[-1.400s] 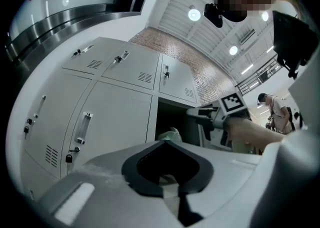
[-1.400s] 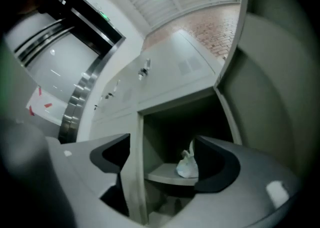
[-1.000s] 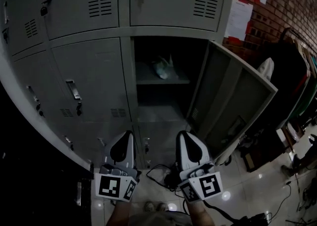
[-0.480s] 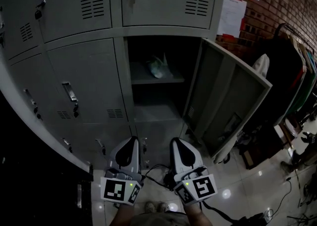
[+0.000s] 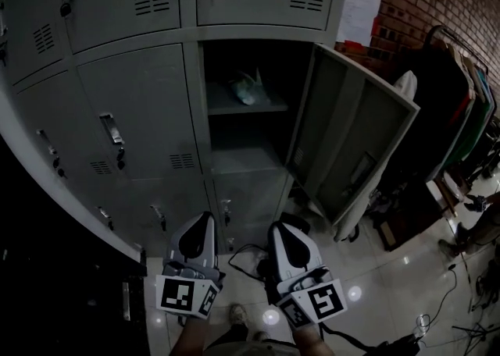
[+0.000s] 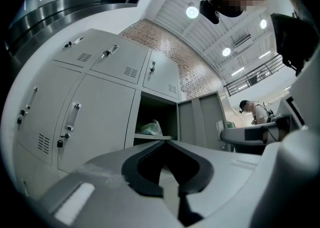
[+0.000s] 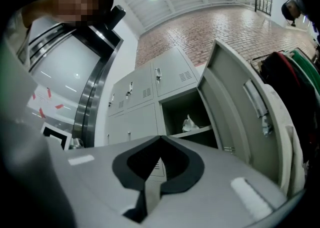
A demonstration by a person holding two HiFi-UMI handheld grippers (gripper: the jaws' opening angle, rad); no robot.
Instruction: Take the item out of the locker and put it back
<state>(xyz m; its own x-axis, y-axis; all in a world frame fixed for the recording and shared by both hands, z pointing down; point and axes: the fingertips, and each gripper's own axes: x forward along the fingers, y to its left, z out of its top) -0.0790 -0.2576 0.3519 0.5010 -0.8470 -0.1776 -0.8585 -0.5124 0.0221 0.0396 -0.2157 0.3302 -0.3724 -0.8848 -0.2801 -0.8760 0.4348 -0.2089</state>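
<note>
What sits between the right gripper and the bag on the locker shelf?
Nothing: in the right gripper view only open air separates the right gripper from the bag, and the door stands swung aside.

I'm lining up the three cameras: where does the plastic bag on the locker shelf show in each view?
Head view: plastic bag upper centre, on the shelf.
Left gripper view: bag slightly left of centre, on the same shelf.
Right gripper view: bag right of centre, on that shelf.
Shared landmark: the open locker door, right of the bag everywhere.
</note>
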